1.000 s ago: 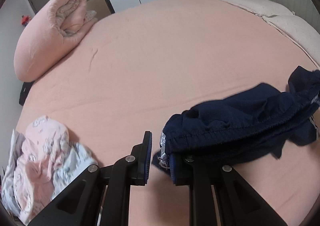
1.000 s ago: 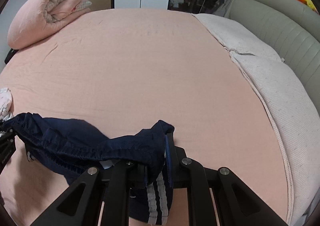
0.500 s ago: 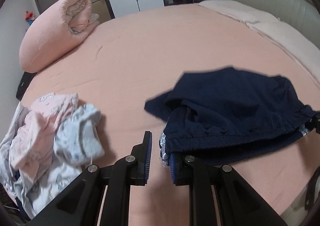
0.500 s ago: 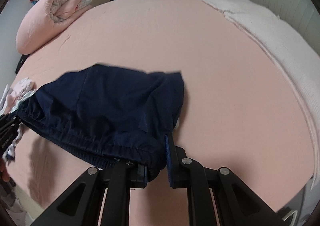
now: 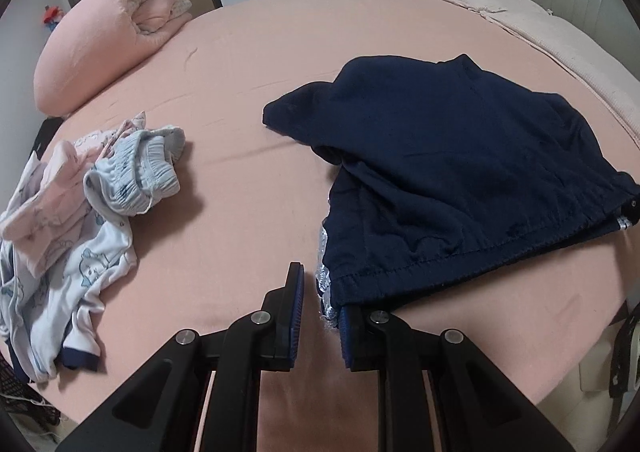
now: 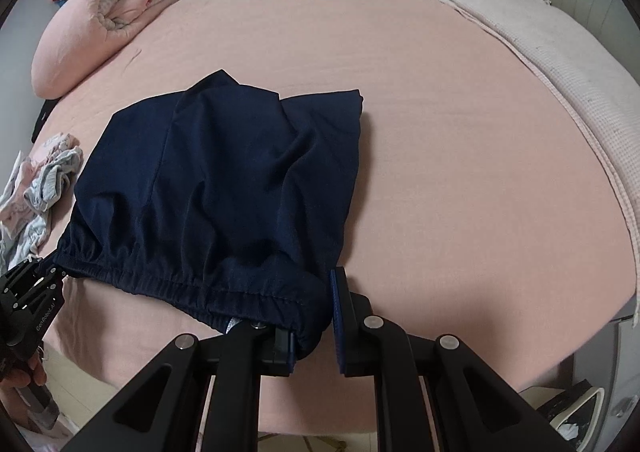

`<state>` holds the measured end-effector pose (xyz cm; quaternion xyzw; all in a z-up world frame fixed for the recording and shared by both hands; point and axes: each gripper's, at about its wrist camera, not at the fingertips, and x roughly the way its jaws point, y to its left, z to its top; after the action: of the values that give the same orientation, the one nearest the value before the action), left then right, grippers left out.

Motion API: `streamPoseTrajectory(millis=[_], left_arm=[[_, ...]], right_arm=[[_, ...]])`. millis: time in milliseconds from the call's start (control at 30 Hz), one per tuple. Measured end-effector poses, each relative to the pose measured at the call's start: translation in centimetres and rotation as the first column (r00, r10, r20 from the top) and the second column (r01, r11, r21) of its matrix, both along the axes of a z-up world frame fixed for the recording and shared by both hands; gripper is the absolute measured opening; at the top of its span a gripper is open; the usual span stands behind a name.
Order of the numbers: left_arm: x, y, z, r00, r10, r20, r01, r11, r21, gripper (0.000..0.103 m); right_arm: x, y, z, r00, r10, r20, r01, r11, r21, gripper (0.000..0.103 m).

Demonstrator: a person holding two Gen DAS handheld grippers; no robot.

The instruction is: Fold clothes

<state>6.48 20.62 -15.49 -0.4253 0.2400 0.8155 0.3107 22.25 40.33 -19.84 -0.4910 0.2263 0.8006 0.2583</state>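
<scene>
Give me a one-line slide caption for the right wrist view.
Navy shorts spread on the pink bed, waistband corner draped over the open right gripper.

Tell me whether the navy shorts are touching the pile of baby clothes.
Apart. The left wrist view shows bare pink sheet between the navy shorts and the pile of baby clothes.

navy shorts point(image 6: 224, 188) (perhaps silver-striped), pink sheet point(image 6: 440, 132).
</scene>
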Motion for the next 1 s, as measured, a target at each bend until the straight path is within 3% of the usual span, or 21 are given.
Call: streamPoseTrajectory(millis=[200, 367, 467, 767, 833, 900, 967, 1000], left_arm=[[0.4, -1.2, 1.2, 0.999, 0.019, 0.026, -0.02, 0.999, 0.046, 0.015], [1.8, -1.2, 0.9, 1.0, -0.01, -0.01, 0.01, 1.0, 0.012, 0.014], [2.1, -1.3, -0.1, 1.0, -0.014, 0.009, 0.014, 1.0, -0.008, 0.015], [2.3, -1.2, -0.6, 0.999, -0.032, -0.018, 0.032, 0.999, -0.003, 0.015], [2.4, -1.1, -0.6, 0.999, -0.031, -0.024, 0.031, 0.999, -0.01, 0.019], [2.2, -1.1, -0.5, 1.0, -0.018, -0.018, 0.018, 1.0, -0.01, 0.026], [1.9, -1.6, 0.0, 1.0, 0.006, 0.003, -0.007, 1.0, 0.02, 0.037], [1.8, -1.9, 0.3, 1.0, 0.02, 0.017, -0.021, 0.999, 0.04, 0.052]], right_arm=[[0.2, -0.6, 0.5, 0.999, 0.032, -0.001, -0.032, 0.999, 0.007, 0.011], [0.1, -0.7, 0.3, 0.999, 0.044, 0.015, -0.044, 0.999, -0.004, 0.011], [0.0, -0.7, -0.2, 0.998, 0.049, 0.03, -0.049, 0.999, -0.01, 0.011], [-0.9, -0.7, -1.2, 0.997, 0.058, 0.05, -0.058, 0.998, -0.009, 0.012], [-1.3, -0.5, -1.3, 0.997, 0.061, 0.051, -0.06, 0.998, -0.014, 0.013], [-1.7, -0.4, -1.2, 0.996, 0.067, 0.05, -0.066, 0.998, -0.024, 0.023], [-1.9, -0.4, -1.0, 0.996, 0.067, 0.054, -0.065, 0.997, -0.029, 0.051], [-2.1, -0.5, -0.9, 0.996, 0.064, 0.059, -0.063, 0.998, -0.026, 0.057]])
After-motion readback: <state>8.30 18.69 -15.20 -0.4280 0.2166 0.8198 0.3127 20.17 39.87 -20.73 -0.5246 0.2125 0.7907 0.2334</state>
